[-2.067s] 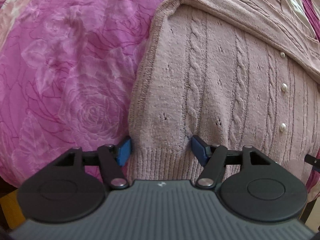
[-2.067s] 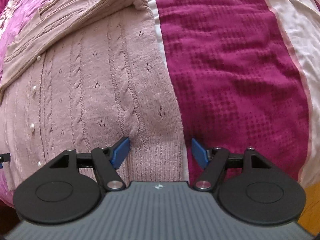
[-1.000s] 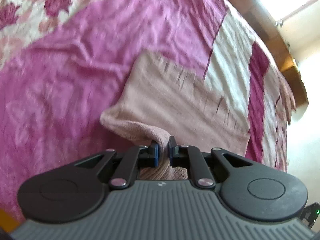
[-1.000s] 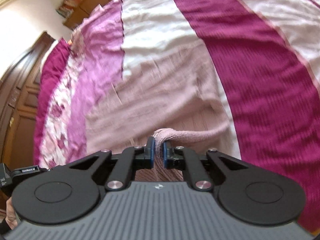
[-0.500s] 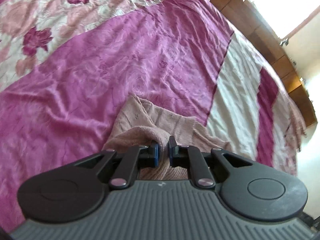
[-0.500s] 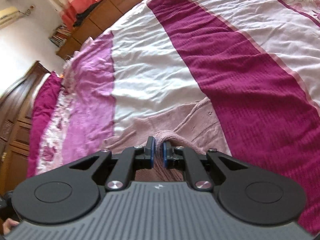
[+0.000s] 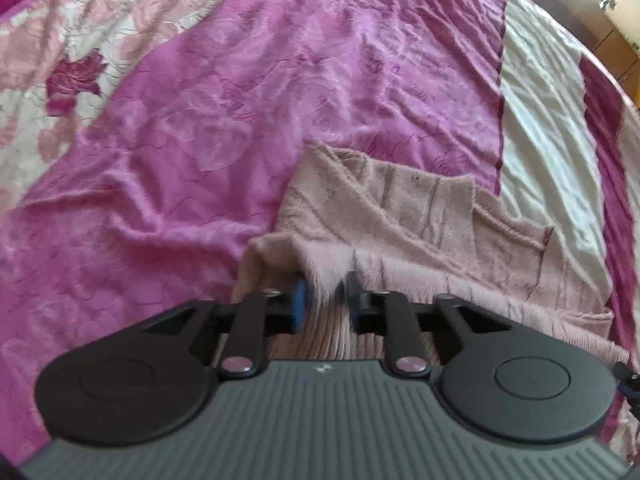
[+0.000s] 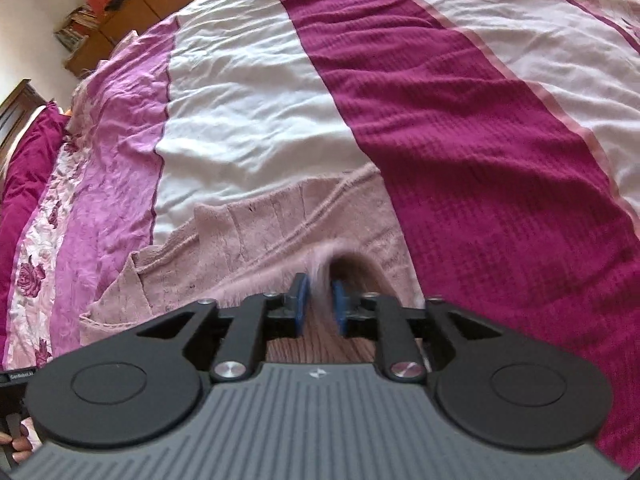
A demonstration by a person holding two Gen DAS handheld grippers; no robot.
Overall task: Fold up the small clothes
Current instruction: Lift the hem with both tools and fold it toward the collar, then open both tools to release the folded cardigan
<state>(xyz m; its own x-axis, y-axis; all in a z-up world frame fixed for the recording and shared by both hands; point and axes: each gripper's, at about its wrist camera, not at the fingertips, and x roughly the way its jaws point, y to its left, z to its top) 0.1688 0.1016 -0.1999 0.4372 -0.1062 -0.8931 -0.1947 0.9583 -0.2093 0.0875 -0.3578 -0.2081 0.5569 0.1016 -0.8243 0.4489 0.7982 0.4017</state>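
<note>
**Both grippers releasing the folded hem of a pink cardigan on a bed**

The pink knitted cardigan [image 7: 420,224] lay folded on the bedspread [image 7: 240,128], occupying the lower centre of each view. In the left wrist view its long axis ran from centre frame down toward the lower right edge; in the right wrist view the cardigan [image 8: 256,240] ran from the lower left up to the centre. Its upper edge pointed toward the top of both frames, resting on the pale stripe and the pink panels of the bedspread [image 8: 460,128]. The ribbed hem had been brought over onto the body of the garment.

The left gripper [image 7: 323,300] stood low in the frame with its jaws partly apart. Blurred knit lay between the blue pads; contact could not be judged, but the pads no longer pinched it. The right gripper [image 8: 319,304] showed the same: jaws partly apart, a blurred loop of hem between them, no firm clamp visible. Both pairs of jaws had just been opening.

Half a second earlier both grippers were closed tightly on a raised fold of the hem. The cardigan then appeared smaller and farther up the frame; it subsequently filled more of the lower view, and the raised fold had dropped onto the lower layer.

A fingertip [image 8: 16,446] showed at the lower left edge of the right wrist view.
</note>
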